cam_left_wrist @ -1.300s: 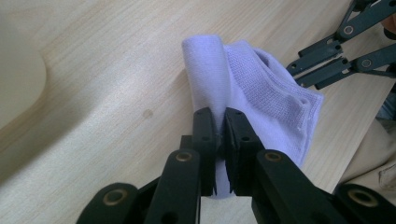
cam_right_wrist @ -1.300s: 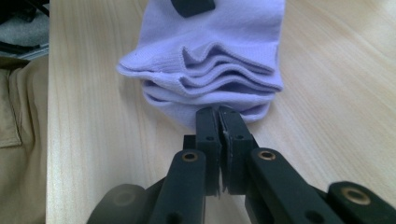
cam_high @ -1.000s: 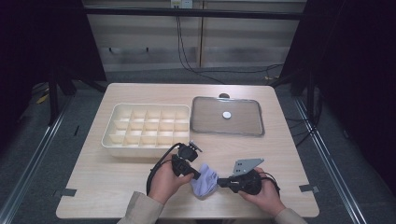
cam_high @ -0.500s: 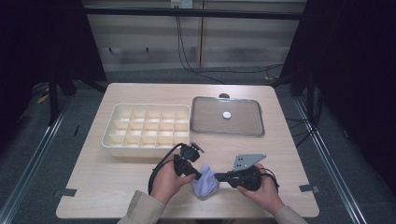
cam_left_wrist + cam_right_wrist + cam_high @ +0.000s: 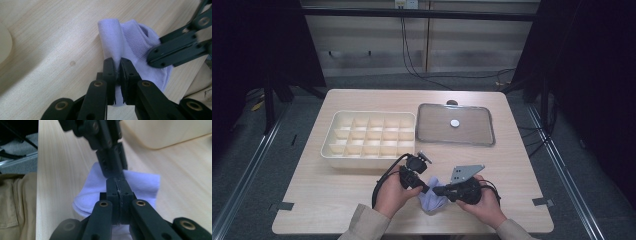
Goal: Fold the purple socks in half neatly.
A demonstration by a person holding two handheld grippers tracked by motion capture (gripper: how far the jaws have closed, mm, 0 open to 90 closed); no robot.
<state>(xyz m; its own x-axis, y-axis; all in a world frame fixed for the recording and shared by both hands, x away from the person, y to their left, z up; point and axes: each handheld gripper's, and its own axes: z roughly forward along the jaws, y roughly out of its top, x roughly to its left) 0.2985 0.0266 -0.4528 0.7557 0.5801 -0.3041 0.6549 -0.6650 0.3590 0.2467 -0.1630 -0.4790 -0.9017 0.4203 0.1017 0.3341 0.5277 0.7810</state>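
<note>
No readable text, label, brand, number or sign anywhere: none on the table (image 5: 337,200), the compartment tray (image 5: 368,134) or the lid (image 5: 455,124) at its 3 o'clock

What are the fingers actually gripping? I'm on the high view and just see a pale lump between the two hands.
Observer: It is a small lavender sock. The left gripper is shut on a raised fold of its fabric.
Operator: And the right one?
Observer: The right gripper is shut on the sock too, with only a thin layer of cloth between its fingers.
Operator: Are the two grippers apart?
Observer: Barely. In the right gripper view the left gripper's tips sit just beyond the right one's, over the same patch of sock.
Operator: Is the sock off the table?
Observer: I cannot tell; its far edge looks to lie on the wooden table.
</note>
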